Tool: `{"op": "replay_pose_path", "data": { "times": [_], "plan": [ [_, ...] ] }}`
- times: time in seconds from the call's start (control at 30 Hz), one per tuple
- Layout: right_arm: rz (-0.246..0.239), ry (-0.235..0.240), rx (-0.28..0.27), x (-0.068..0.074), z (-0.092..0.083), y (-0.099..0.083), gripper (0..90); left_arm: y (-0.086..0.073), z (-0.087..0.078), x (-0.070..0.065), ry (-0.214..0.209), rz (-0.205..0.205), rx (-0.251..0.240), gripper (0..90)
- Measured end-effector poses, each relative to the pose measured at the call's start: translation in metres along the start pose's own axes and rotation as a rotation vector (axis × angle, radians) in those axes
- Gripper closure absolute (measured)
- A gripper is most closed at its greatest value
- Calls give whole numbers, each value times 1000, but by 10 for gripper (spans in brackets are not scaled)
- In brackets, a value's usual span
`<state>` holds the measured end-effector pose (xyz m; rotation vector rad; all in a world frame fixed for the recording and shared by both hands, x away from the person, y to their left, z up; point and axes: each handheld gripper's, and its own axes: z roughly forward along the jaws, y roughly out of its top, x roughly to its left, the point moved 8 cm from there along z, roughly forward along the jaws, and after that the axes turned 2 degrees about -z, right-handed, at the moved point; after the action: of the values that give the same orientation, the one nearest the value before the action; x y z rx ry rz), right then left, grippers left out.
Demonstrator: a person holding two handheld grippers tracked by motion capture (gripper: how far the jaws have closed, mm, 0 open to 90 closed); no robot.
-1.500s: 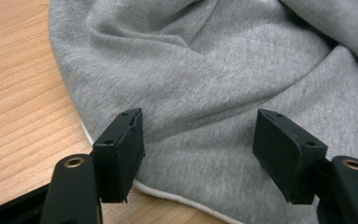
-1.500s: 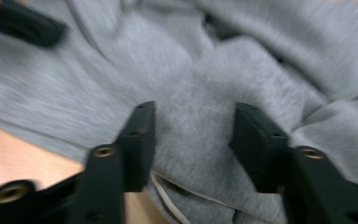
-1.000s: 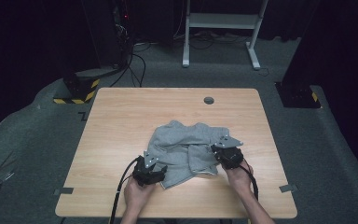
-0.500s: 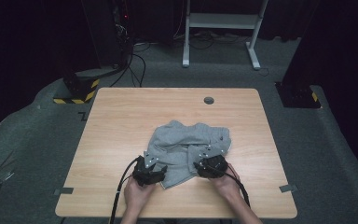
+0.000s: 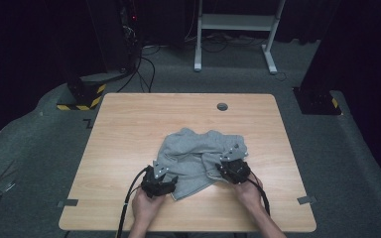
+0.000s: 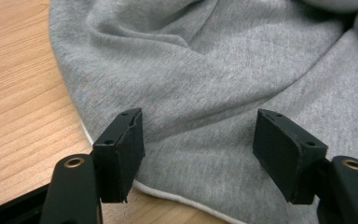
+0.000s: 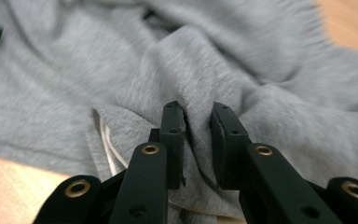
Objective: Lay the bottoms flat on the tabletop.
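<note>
A crumpled grey garment [image 5: 198, 153] lies on the wooden table [image 5: 129, 129], toward its near middle. My left gripper [image 5: 165, 174] rests at the garment's near left hem. In the left gripper view it [image 6: 198, 154] stands open, and the grey cloth [image 6: 205, 70] with its white-edged hem lies flat between the wide-apart jaws. My right gripper [image 5: 227, 162] is at the garment's near right side. Its jaws [image 7: 198, 135] have just been closing and now pinch a raised fold of the grey cloth [image 7: 261, 56] between the pads.
A small round grommet [image 5: 222, 106] sits near the table's far edge. Two bits of tape [image 5: 305, 200] mark the near corners. On the dark floor behind stand a white desk frame [image 5: 238, 22] and yellow-striped black bases [image 5: 82, 96] with cables.
The right gripper went left and nearer along the garment's edge, then came back a little right. The cloth's right side has bunched up. The left gripper kept still.
</note>
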<state>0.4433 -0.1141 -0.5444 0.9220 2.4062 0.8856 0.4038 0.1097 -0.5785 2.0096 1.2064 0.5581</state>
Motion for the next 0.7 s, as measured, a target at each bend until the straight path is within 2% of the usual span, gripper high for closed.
{"op": "replay_pose_path", "data": {
  "times": [0.2, 0.27, 0.3, 0.37, 0.43, 0.47, 0.63, 0.7],
  "plan": [
    [63, -93, -57, -40, -20, 9, 765, 0, 0, 0, 0, 1, 0, 334],
    [102, -116, -51, -56, -20, 4, 765, 0, 0, 0, -1, 2, 1, 335],
    [141, -123, -37, -65, -18, -1, 764, 0, 0, 0, -1, 2, 1, 335],
    [170, -126, 5, -73, -11, -11, 759, 0, 0, 0, 0, 2, 0, 335],
    [174, -113, 40, -71, -3, -21, 736, 0, 0, 0, 1, 1, -1, 336],
    [168, -111, 40, -70, -2, -23, 723, 0, 0, 0, 1, 0, -1, 336],
    [154, -92, -1, -54, -10, -21, 641, 0, 0, 0, 1, -1, -1, 336],
    [113, -85, -25, -42, -16, -16, 632, 0, 0, 0, 2, 0, 1, 336]
  ]
}}
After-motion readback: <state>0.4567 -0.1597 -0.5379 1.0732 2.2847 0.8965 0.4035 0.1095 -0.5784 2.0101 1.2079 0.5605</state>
